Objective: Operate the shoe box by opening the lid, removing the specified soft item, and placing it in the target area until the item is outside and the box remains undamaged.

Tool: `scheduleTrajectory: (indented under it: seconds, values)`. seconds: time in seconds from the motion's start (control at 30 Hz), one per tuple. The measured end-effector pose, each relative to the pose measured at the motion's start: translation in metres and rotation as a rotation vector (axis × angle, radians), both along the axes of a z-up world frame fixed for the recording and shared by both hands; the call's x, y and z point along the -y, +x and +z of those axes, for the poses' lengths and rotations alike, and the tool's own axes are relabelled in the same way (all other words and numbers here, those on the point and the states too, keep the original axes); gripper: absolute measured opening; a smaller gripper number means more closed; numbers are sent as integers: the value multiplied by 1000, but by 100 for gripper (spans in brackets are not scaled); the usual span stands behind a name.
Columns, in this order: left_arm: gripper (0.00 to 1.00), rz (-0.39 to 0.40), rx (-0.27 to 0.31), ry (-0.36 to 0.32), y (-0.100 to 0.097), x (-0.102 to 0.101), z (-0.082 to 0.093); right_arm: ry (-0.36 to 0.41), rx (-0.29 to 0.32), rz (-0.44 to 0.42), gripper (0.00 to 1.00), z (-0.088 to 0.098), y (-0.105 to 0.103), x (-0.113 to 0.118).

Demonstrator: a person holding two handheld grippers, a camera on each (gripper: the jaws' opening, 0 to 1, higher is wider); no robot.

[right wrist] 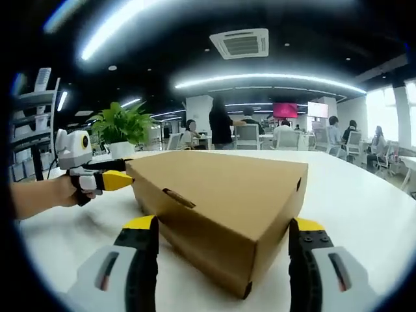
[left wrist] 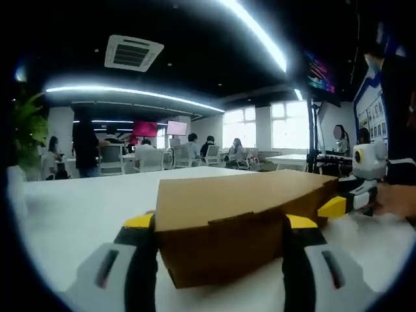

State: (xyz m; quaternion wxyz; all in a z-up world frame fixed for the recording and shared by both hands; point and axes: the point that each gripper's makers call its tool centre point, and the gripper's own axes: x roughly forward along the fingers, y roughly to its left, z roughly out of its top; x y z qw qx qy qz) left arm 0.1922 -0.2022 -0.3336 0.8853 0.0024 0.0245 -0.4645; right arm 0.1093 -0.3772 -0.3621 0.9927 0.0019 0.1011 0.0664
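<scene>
Brown cardboard makes up the shoe box [left wrist: 244,218], which sits on a white surface [left wrist: 78,214] with its lid closed; in the left gripper view one short end of the box faces the camera, standing between the two jaws of the left gripper [left wrist: 221,260], whose yellow tips flank its lower corners; the jaws are spread wide to either side of the box, and I cannot tell whether they press its walls. At the right edge of that view the right gripper [left wrist: 348,201] comes in, held by a hand [left wrist: 396,198], its yellow tip close against the far right corner of the box.

In the right gripper view the shoe box [right wrist: 227,208] is seen corner-on, a long side with a small slot-shaped tab facing left and a short end facing right; the right gripper [right wrist: 221,260] has its jaws parted wide, one on each side of the near corner, with clear gaps between the tips and the cardboard. The left gripper [right wrist: 107,179] reaches in from the left, held by a hand [right wrist: 58,192], its yellow tip touching or just beside the box's far left corner.

Behind the surface [right wrist: 364,208] lies an open office: a leafy potted plant [right wrist: 123,130], seated and standing people [right wrist: 221,123], chairs, wall screens, long ceiling lights and a ceiling air vent [right wrist: 242,43].
</scene>
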Motion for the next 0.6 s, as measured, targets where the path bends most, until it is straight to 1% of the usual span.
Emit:
scheduleTrajectory:
  seconds: [0.07, 0.13, 0.17, 0.2, 0.23, 0.27, 0.3, 0.37, 0.47, 0.53, 0.57, 0.6]
  values:
    - [82, -2, -2, -7, 0, -3, 1, 0, -5, 5, 84, 2, -4, -3]
    - [87, -12, -8, -30, -5, -2, 2, 2, -8, 10, 84, 4, -6, -5]
    - [88, -16, 6, -13, -9, 0, 1, 2, -10, 12, 84, 4, -6, -6]
    - [88, -7, 15, 2, -11, 0, 1, 3, -9, 13, 84, 4, -7, -6]
    - [86, 1, 9, -6, -7, -2, 1, 5, -8, 15, 84, 5, -9, -8]
    - [82, 12, 0, -13, -4, -5, 1, 7, -9, 18, 84, 5, -11, -9]
    - [77, 44, -6, -16, 0, -11, 1, 6, -10, 19, 84, 5, -12, -10]
    - [77, 37, -9, -21, -3, -12, 1, 6, -12, 19, 83, 6, -16, -15]
    - [77, 44, 5, -33, -11, -14, 2, 6, -10, 24, 83, 4, -17, -15]
    - [77, 54, 3, -28, -19, -14, 5, 6, -14, 30, 84, 5, -17, -17]
    - [77, 58, -1, -25, -20, -15, 6, 7, -15, 33, 84, 3, -16, -17]
    - [77, 61, -4, -22, -16, -17, 5, 7, -17, 37, 84, 2, -16, -17]
